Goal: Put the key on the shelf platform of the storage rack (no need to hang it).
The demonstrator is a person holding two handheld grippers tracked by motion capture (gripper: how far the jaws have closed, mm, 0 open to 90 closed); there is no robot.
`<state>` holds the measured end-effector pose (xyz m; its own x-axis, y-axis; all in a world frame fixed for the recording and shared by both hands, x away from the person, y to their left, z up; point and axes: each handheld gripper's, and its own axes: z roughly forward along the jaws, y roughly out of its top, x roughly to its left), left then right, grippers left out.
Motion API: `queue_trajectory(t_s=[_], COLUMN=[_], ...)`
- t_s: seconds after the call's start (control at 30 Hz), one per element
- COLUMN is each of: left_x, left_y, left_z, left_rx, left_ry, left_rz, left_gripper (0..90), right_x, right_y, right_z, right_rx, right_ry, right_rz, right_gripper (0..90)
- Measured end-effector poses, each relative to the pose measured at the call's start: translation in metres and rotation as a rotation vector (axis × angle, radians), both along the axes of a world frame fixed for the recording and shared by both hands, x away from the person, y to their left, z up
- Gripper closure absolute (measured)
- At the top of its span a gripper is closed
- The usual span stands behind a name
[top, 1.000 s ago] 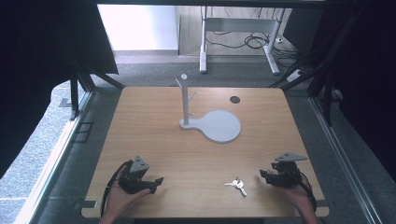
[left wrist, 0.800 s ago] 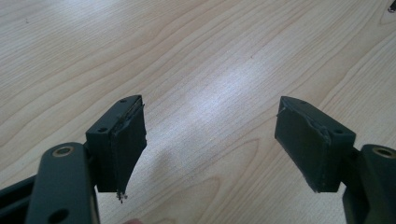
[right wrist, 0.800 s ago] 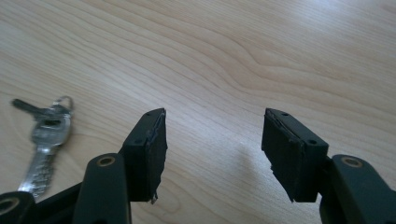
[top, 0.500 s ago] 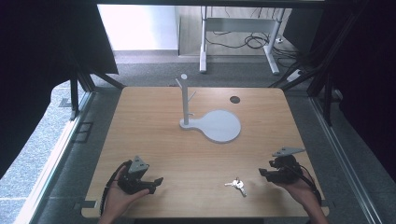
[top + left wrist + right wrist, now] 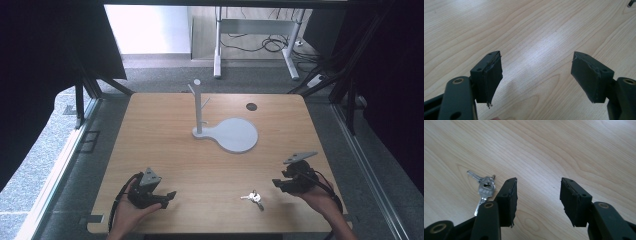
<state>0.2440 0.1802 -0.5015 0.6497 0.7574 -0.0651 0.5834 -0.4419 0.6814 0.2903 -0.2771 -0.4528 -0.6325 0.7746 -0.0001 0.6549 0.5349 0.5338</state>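
On the table's [image 5: 165, 130] near edge, at about 5 o'clock from the stand [image 5: 199, 107], lie the keys [image 5: 254, 198]: light, stiff, slippery metal, flat on wood. I'd pinch the bows near the ring. My right tongs [image 5: 278, 184], just beside at their 3 o'clock, have been narrowing, nothing between. Left tongs [image 5: 169, 197] gape, empty. No containers.

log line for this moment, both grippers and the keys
left gripper: open, empty | right gripper: jaws have just been closing, nothing between | keys: flat on table, left of right gripper, untouched
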Motion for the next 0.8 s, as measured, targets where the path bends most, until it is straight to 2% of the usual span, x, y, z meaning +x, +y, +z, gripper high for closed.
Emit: queue_trajectory(t_s=[0.03,0.07,0.1,0.23,0.8], left_x=[0.0,0.0,0.0,0.001,0.0], left_y=[0.001,0.001,0.001,0.002,-0.001], left_z=[0.0,0.0,0.0,0.0,-0.001], left_rx=[0.0,0.001,0.001,0.001,0.004], left_ry=[-0.003,-0.002,-0.001,0.001,0.006], left_rz=[-0.003,-0.001,0.0,0.0,-0.013], left_gripper=[25.3,25.2,25.2,25.3,25.2], right_x=[0.0,0.001,0.001,0.004,0.005], right_y=[0.0,0.003,0.003,0.011,0.029], right_z=[0.0,0.001,0.001,0.003,0.009], right_rx=[0.0,-0.005,-0.005,-0.012,-0.048], right_ry=[0.0,0.022,0.022,0.072,0.137], right_rz=[0.0,0.009,0.009,0.032,0.082], right_gripper=[49.0,50.8,50.8,53.9,58.7])
